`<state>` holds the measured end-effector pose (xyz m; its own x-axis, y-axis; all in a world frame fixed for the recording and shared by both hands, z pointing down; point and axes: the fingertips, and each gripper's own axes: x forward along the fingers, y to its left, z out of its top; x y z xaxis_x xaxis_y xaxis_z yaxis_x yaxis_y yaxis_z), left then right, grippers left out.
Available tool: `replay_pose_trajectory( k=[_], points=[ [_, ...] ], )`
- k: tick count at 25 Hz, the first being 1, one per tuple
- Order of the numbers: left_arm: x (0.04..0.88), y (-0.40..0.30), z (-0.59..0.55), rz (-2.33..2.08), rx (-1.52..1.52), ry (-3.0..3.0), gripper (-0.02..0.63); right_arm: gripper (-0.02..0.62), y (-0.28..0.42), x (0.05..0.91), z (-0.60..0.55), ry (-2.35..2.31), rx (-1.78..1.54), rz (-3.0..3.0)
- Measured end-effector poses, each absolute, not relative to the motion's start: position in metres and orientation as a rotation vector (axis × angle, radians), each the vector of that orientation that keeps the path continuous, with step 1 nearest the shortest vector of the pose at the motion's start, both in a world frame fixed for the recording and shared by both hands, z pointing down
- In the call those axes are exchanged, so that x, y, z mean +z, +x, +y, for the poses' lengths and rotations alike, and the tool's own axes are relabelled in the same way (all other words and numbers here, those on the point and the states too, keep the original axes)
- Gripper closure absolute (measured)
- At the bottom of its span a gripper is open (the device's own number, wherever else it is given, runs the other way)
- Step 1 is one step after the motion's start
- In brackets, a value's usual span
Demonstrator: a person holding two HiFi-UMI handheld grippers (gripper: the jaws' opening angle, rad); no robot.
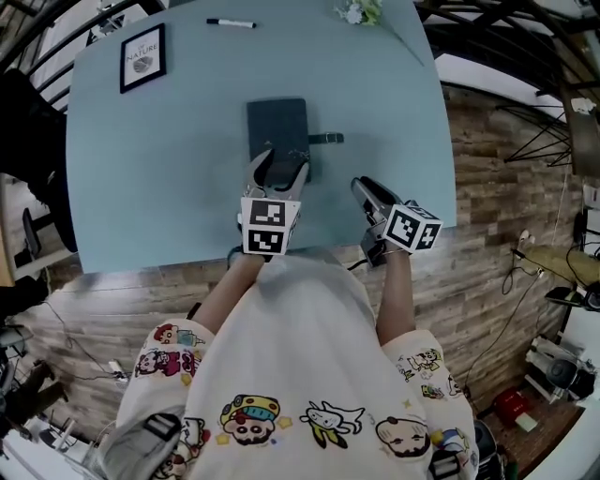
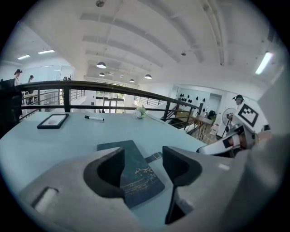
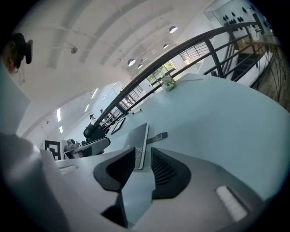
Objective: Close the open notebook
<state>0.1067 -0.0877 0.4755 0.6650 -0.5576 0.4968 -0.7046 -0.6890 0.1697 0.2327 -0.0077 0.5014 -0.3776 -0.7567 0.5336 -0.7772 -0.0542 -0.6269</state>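
Note:
A dark teal notebook (image 1: 277, 127) lies shut and flat in the middle of the light blue table (image 1: 141, 169), its strap (image 1: 325, 139) sticking out to the right. My left gripper (image 1: 279, 167) hovers over the notebook's near end, open, with nothing between the jaws. In the left gripper view the cover (image 2: 136, 174) shows below and beyond the gap of that gripper (image 2: 142, 167). My right gripper (image 1: 361, 185) hangs to the right of the notebook, apart from it and open. In the right gripper view the notebook (image 3: 139, 145) lies ahead of the empty right gripper (image 3: 142, 165).
A framed picture (image 1: 142, 58) lies at the table's far left. A black marker (image 1: 231, 22) and a small bunch of flowers (image 1: 359, 11) sit along the far edge. The table's near edge runs just under both grippers, close to the person's body.

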Motion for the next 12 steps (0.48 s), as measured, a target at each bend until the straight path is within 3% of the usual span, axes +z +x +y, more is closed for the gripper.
replay_pose_trajectory(
  k=[12],
  points=[
    [0.394,0.010,-0.104,-1.201,0.332,2.499,0.367,0.494,0.161,0.419,-0.054,1.563,1.010,-2.402]
  ],
)
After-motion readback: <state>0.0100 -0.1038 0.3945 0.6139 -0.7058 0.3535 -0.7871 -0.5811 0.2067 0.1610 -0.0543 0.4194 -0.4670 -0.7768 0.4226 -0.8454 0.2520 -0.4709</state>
